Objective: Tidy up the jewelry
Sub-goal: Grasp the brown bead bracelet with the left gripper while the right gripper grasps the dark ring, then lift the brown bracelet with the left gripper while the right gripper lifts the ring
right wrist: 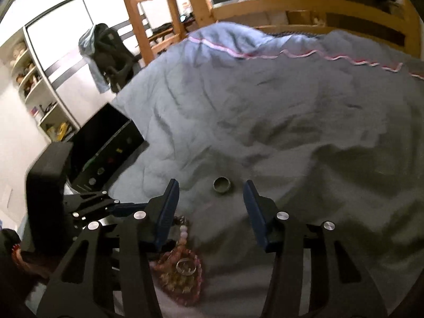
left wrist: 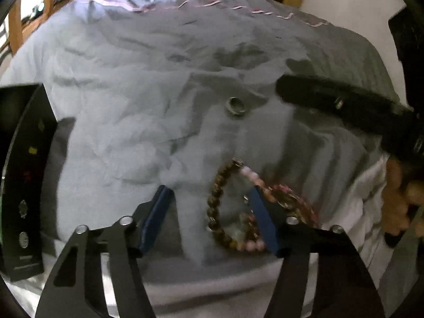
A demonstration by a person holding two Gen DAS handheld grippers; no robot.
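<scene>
Just ahead of the right hand-held gripper (right wrist: 210,206), between its wide-spread blue fingers, a metal ring (right wrist: 222,185) lies loose on the grey-blue duvet (right wrist: 265,106). Below its left finger sits a heap of beaded bracelets (right wrist: 180,270) with a thin silver band (right wrist: 186,267) on top. The left hand-held gripper (left wrist: 209,212) is also spread wide and empty, a brown bead bracelet (left wrist: 216,206) lying just inside its right finger. Off to its left stands the black jewelry box (left wrist: 23,175), open and showing a few pieces inside. I'd judge the sorting barely begun: ring and bracelets still need boxing.
</scene>
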